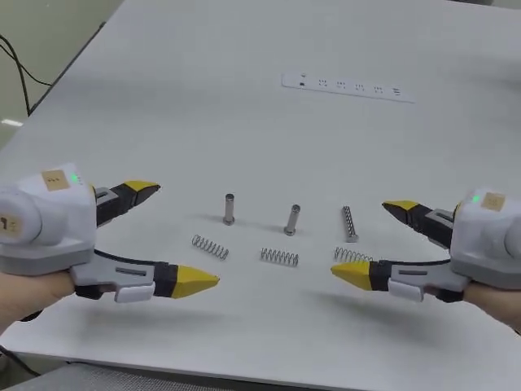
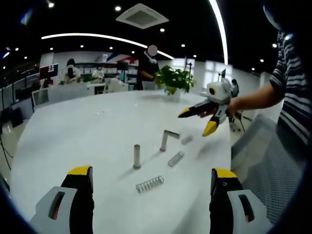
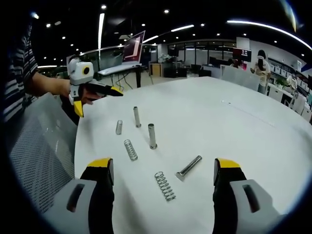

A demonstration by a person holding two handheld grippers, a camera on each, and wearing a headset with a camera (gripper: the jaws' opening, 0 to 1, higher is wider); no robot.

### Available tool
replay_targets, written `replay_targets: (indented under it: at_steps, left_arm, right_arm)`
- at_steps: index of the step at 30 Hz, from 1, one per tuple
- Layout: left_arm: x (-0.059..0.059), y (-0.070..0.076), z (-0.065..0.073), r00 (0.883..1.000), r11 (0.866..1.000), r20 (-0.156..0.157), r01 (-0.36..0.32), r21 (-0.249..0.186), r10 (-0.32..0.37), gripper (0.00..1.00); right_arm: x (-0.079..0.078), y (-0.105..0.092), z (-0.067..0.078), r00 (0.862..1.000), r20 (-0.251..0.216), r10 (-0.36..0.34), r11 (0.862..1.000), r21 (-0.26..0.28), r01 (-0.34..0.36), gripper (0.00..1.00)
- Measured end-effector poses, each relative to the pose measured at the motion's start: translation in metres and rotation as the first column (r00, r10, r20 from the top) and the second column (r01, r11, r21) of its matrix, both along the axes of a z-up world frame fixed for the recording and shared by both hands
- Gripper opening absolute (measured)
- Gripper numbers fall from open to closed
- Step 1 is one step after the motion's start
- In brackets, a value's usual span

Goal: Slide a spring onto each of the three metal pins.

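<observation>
Three metal pins are in a row on the white table (image 1: 244,122). The left pin (image 1: 229,208) and the middle pin (image 1: 291,220) stand upright. The right pin (image 1: 349,223) lies on its side. One loose spring lies in front of each: left spring (image 1: 210,247), middle spring (image 1: 279,257), right spring (image 1: 352,256). My left gripper (image 1: 179,235) is open, left of the row. My right gripper (image 1: 366,239) is open just right of the lying pin (image 3: 189,167) and the right spring (image 3: 165,185). Neither holds anything. The left spring (image 2: 149,184) lies between the left jaws' line of sight.
A white power strip (image 1: 348,86) lies further back on the table. The table's front edge runs close below both grippers. A potted plant (image 2: 174,80) stands at the far end. A mesh chair (image 3: 39,146) is beside the table, with people at desks in the background.
</observation>
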State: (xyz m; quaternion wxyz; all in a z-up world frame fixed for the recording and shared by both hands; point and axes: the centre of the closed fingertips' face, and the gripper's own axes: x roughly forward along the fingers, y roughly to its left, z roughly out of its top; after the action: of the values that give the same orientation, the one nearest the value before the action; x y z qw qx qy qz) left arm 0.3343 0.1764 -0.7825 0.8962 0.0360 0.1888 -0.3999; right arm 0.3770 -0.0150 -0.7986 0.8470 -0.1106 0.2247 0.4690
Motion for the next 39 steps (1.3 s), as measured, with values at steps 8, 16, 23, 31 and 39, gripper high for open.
replay_targets:
  at_steps: [8, 16, 23, 31, 39]
  left_arm:
    - [-0.001, 0.002, 0.001, 1.0, 1.0, -0.001, -0.005, -0.001, 0.005, 0.98]
    - [-0.003, 0.003, 0.0, 1.0, 1.0, -0.003, -0.004, 0.002, 0.004, 0.98]
    - [-0.004, 0.003, 0.0, 1.0, 1.0, -0.006, -0.005, 0.003, 0.005, 0.98]
    - [-0.004, 0.004, 0.0, 1.0, 1.0, -0.007, -0.011, -0.002, 0.011, 0.98]
    - [-0.006, 0.006, -0.003, 1.0, 1.0, -0.014, -0.009, 0.003, 0.009, 0.98]
  right_arm:
    - [0.024, 0.001, -0.003, 0.997, -0.05, -0.057, 0.997, -0.047, 0.055, 0.65]
    - [0.041, 0.001, -0.012, 0.978, -0.15, -0.144, 0.988, -0.07, 0.135, 0.47]
    - [0.053, -0.006, -0.029, 0.945, -0.23, -0.231, 0.97, -0.13, 0.206, 0.37]
    - [0.055, -0.008, -0.042, 0.922, -0.266, -0.281, 0.949, -0.222, 0.225, 0.25]
    - [0.056, -0.005, -0.053, 0.91, -0.283, -0.302, 0.937, -0.262, 0.23, 0.19]
